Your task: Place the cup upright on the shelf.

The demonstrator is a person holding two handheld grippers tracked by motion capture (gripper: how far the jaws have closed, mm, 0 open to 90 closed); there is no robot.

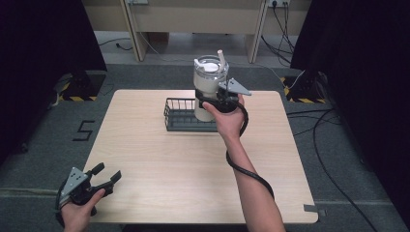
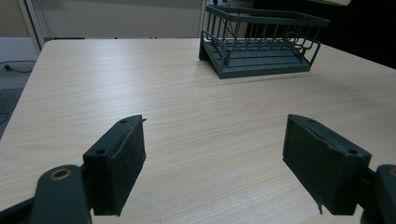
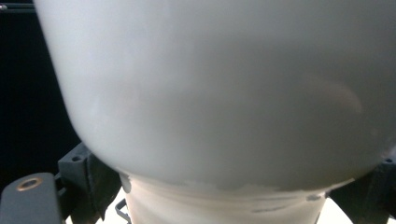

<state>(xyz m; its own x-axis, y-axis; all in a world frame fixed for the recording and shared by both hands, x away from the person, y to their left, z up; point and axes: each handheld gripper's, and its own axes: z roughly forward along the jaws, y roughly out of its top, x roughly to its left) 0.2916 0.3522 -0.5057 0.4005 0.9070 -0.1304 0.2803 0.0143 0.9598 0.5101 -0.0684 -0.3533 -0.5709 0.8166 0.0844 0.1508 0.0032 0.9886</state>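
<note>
Right gripper [image 1: 212, 104]: fingers clenched on the narrow lower section of a tumbler [image 1: 209, 82], held upright above the wire basket [image 1: 180, 116] on the table [image 1: 159, 164]. Tumbler: off-white, wider upper body, clear lid, straw. Left gripper [image 1: 107, 175]: fingers released, empty, at the table's near left corner.

Setting: recording lab or test bay. A pale wood-grain square counter [image 1: 159, 164] is set on grey carpet floor [image 1: 43, 159], flanked by black curtains [image 1: 43, 43]. Yellow-black hazard-striped stand bases [image 1: 77, 98], loose black cables [image 1: 329, 145], a wall socket [image 1: 278, 4] and a black taped floor numeral [image 1: 83, 130] are noted.
</note>
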